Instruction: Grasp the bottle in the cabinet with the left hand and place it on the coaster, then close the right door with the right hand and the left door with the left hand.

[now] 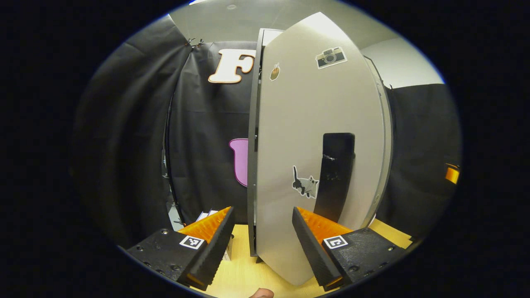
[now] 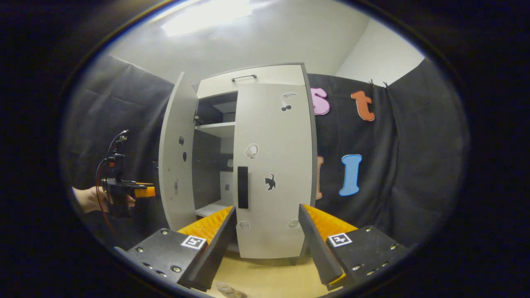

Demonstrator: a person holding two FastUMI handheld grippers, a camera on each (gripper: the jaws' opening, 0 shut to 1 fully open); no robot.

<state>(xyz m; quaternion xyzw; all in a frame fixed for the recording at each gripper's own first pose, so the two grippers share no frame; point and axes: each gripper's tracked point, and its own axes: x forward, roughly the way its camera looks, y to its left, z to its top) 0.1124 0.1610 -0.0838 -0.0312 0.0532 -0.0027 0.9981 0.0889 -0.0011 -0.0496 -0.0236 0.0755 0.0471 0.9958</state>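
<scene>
The grey cabinet (image 2: 265, 78) stands on a wooden table (image 2: 269, 277). Its right door (image 2: 273, 136), with a black handle (image 2: 242, 187), lies flush with the cabinet front. The left door (image 2: 178, 165) is swung wide open, showing shelves (image 2: 215, 129) with no bottle on them. In the left gripper view the left door's outer face (image 1: 306, 124) and black handle (image 1: 336, 174) loom close in front of my open left gripper (image 1: 263, 248). A hand holds that left gripper (image 2: 151, 191) just outside the open door. My right gripper (image 2: 267, 244) is open, a little back from the right door.
Black cloth walls stand behind and beside the cabinet. Bare wooden table (image 1: 240, 273) lies under the left gripper. A small pale blurred thing (image 2: 230, 289) sits at the bottom edge of the right gripper view; I cannot tell what it is.
</scene>
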